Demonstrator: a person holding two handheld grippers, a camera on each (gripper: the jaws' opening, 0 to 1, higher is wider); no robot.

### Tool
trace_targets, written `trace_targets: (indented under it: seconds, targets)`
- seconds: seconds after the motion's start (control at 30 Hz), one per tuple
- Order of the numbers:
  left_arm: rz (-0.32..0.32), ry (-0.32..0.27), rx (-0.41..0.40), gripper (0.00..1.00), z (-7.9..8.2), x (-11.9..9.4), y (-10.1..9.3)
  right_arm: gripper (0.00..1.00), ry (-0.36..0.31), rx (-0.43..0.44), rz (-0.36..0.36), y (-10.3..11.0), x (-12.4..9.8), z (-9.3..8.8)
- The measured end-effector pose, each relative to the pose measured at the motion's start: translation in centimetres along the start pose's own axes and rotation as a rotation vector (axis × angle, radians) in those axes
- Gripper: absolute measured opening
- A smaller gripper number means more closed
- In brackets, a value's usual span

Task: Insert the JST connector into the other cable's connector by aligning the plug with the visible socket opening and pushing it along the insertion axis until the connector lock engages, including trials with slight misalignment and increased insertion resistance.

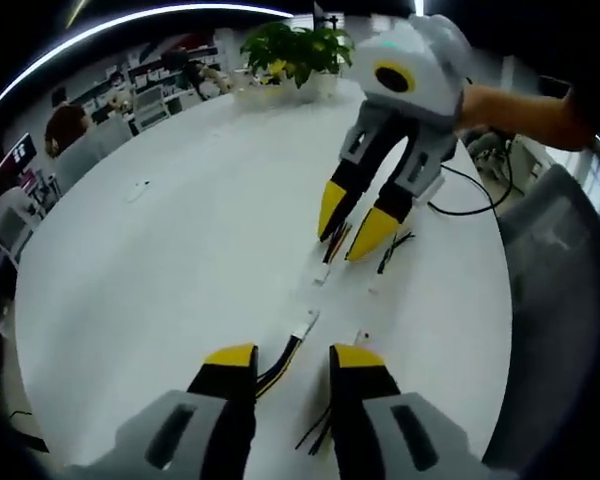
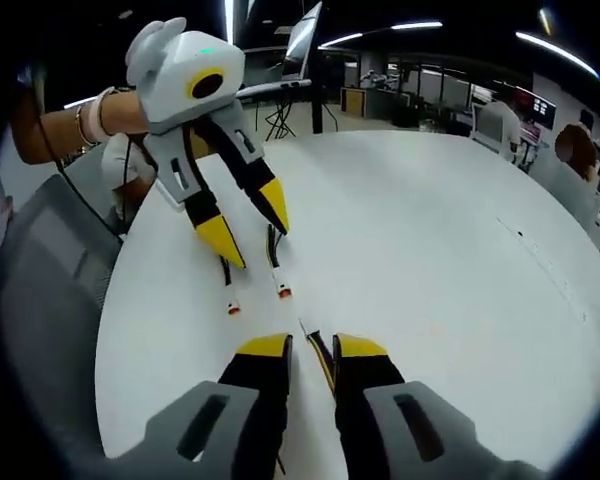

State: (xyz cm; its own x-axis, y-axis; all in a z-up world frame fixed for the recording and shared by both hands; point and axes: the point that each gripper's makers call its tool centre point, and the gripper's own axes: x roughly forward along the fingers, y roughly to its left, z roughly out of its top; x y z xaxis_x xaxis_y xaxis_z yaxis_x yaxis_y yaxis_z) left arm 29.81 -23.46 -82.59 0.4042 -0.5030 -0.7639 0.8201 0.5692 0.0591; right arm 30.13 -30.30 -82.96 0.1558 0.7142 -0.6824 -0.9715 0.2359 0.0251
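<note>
Now both tongs lowered to the white worktop [image 1: 160,250], facing each other across the two cable ends. Left tongs [image 1: 292,356] apart, jaws straddling a black-and-yellow cable [image 1: 278,366] without closing on it; white connector [image 1: 305,324] at its tip lying just ahead of the jaws, pointed toward the opposite pair. Right tongs [image 1: 352,222] likewise apart, tips down close to the worktop over a second cable's white connector [image 1: 322,274], thin dark wires [image 1: 395,250] trailing beside the far jaw. Seen from the right tongs [image 2: 312,346]: a thin lead [image 2: 320,355] running up between the open jaws, and near the left tongs [image 2: 250,230] two short leads ending in small red-tipped plugs [image 2: 282,291] on the worktop. Connectors near but apart, roughly in line, not yet mated. Likely step: closing on each cable just behind its housing, so plug and socket stay free to line up
</note>
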Motion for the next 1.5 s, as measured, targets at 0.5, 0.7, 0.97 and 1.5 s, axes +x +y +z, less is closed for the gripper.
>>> trace_targets:
  seconds: [0.5, 0.7, 0.97, 1.5]
  targets:
    - [-0.017, -0.019, 0.028, 0.17, -0.5, 1.5, 0.3, 0.11, 0.035, -0.081, 0.041, -0.4, 1.1, -0.5]
    - [-0.061, -0.045, 0.076, 0.16, -0.2, 1.9, -0.4, 0.11, 0.048, -0.074, 0.052, -0.6, 1.4, -0.9]
    - [-0.079, -0.092, 0.074, 0.12, 0.3, 2.5, -0.8, 0.09, 0.041, -0.054, 0.071, -0.4, 1.6, -1.2]
    - [-0.098, -0.124, 0.083, 0.07, 0.3, 2.8, -0.8, 0.07, 0.004, -0.057, 0.063, -0.7, 1.9, -0.7]
